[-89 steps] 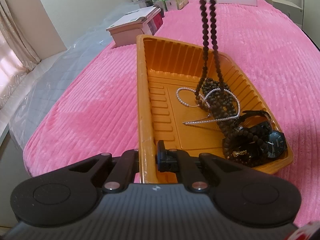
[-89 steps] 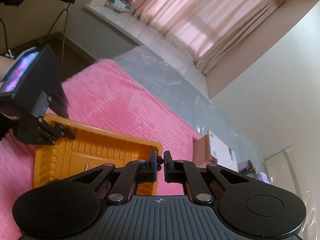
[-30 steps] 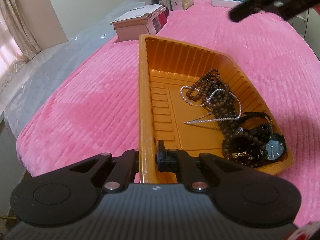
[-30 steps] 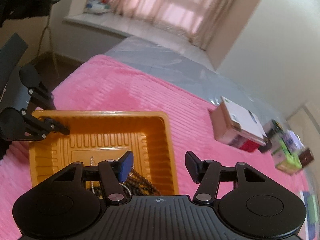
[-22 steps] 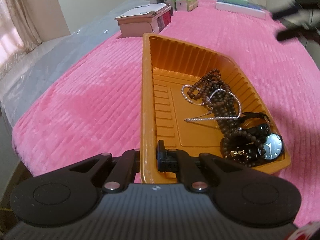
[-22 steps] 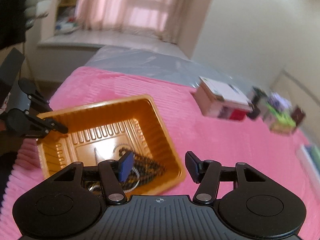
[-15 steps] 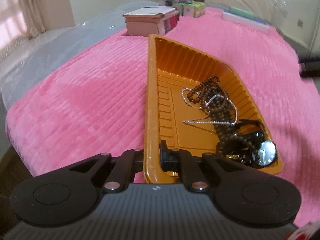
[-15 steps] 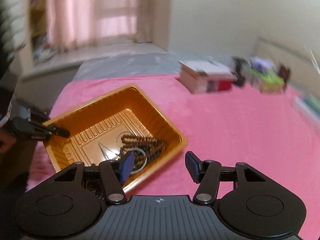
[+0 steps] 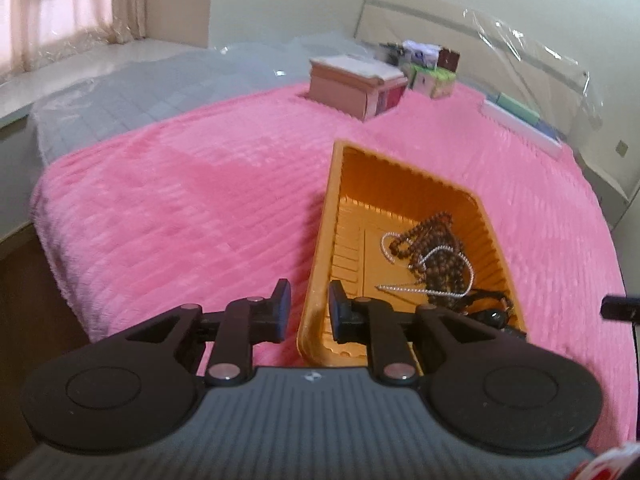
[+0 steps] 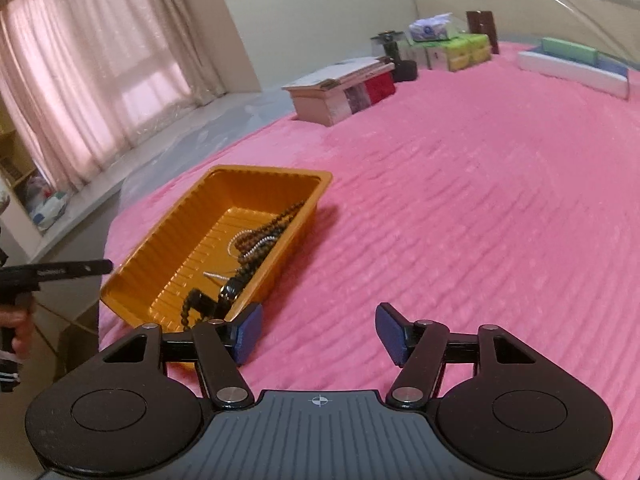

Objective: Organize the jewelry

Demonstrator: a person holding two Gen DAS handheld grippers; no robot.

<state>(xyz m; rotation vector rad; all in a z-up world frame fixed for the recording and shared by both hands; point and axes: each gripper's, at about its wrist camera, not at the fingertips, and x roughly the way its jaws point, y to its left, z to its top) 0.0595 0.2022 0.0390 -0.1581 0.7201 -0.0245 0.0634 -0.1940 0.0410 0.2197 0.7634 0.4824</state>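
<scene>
Two grippers frame an orange tray (image 9: 496,240) that sits on a pink bedspread (image 9: 180,200) covering a bed. In the left wrist view, the left gripper (image 9: 307,312) has its jaws straddling the tray's near long rim, one finger outside over the bedspread and the other inside the tray; the jaws are opening, a narrow gap shows on both sides of the rim, and the pads no longer press on it. Inside the tray, toward its right half, lie a string of brown beads (image 9: 436,248), a thin silver chain (image 9: 424,258) looped over them, and, at the near right corner, a black watch (image 9: 494,312) partly hidden behind the gripper's finger. From the right wrist view, the right gripper (image 10: 318,334) hangs over the bare bedspread just beside the tray's near right corner, its blue-padded jaws spread wide and opening further with nothing between them and touching nothing. That view shows the same beads, chain and watch gathered along the tray's right wall (image 10: 280,264). At its left edge a hand (image 10: 18,326) grips the handle of the left gripper, whose black finger points toward the tray. Farther up the bed stand a pale pink box (image 10: 340,92) and a cluster of small cartons (image 10: 452,46).
</scene>
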